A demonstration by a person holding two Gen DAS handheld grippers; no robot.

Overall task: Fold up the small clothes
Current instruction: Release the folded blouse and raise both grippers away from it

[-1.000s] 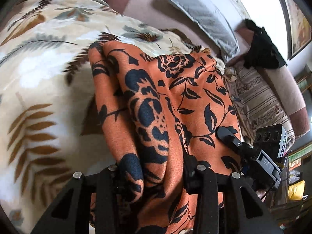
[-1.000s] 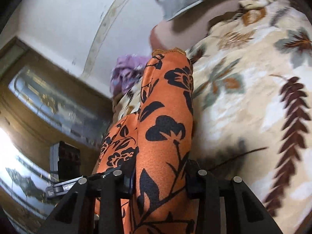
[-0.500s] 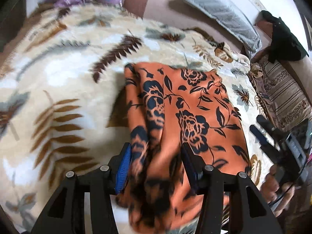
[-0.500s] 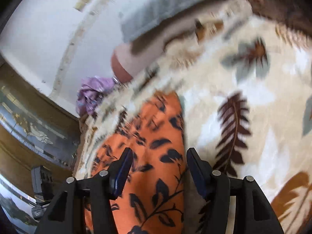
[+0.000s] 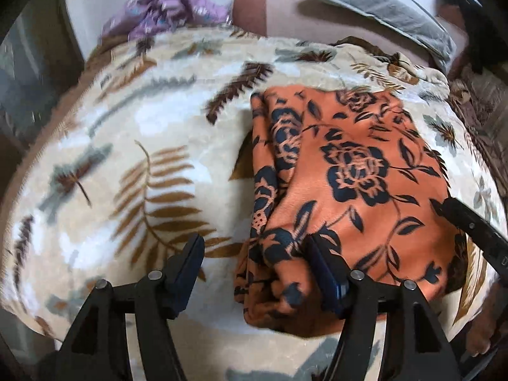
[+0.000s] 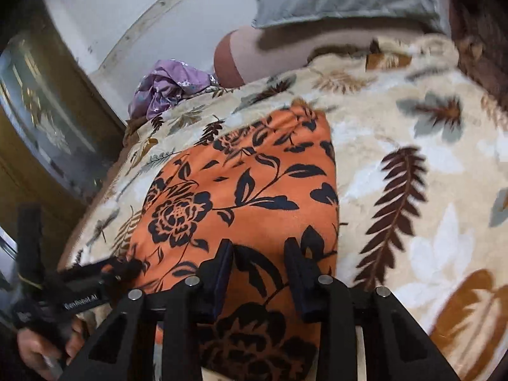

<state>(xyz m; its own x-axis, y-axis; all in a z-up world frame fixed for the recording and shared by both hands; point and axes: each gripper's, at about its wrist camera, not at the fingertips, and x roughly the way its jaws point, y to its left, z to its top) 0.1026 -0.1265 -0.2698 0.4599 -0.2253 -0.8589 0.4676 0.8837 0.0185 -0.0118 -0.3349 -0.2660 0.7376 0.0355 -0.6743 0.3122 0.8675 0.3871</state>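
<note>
Orange garment [image 5: 355,184] w/ black rose-and-leaf print lies folded on the bed, on a cream blanket [image 5: 127,165] w/ brown & grey fern leaves — roughly rectangular, flat on its right side, bunched into thick layered folds along its left edge in the left wrist view. Left gripper [image 5: 254,254] sits over the near left corner of the garment: fingers are opening, the left one out over bare blanket and clear of the cloth, the right one against the bunched near edge; a bit of that edge lies between them but isn't pinched. Right gripper [image 6: 258,257] is over the near end of the garment on its right side, pointing down at it; fingers are closing, w/ flat printed cloth showing in the gap, pads not squeezing any fold that I can see. In the right wrist view the other gripper's black body shows at lower left, w/ a person's hand [image 6: 41,346] around its handle. Further back: a crumpled purple cloth [image 5: 165,9] at the far edge of the blanket, a brown-and-tan bolster [image 6: 231,60] beside it, and a grey pillow [image 6: 346,0] resting on top of that — all well apart from the garment.
</note>
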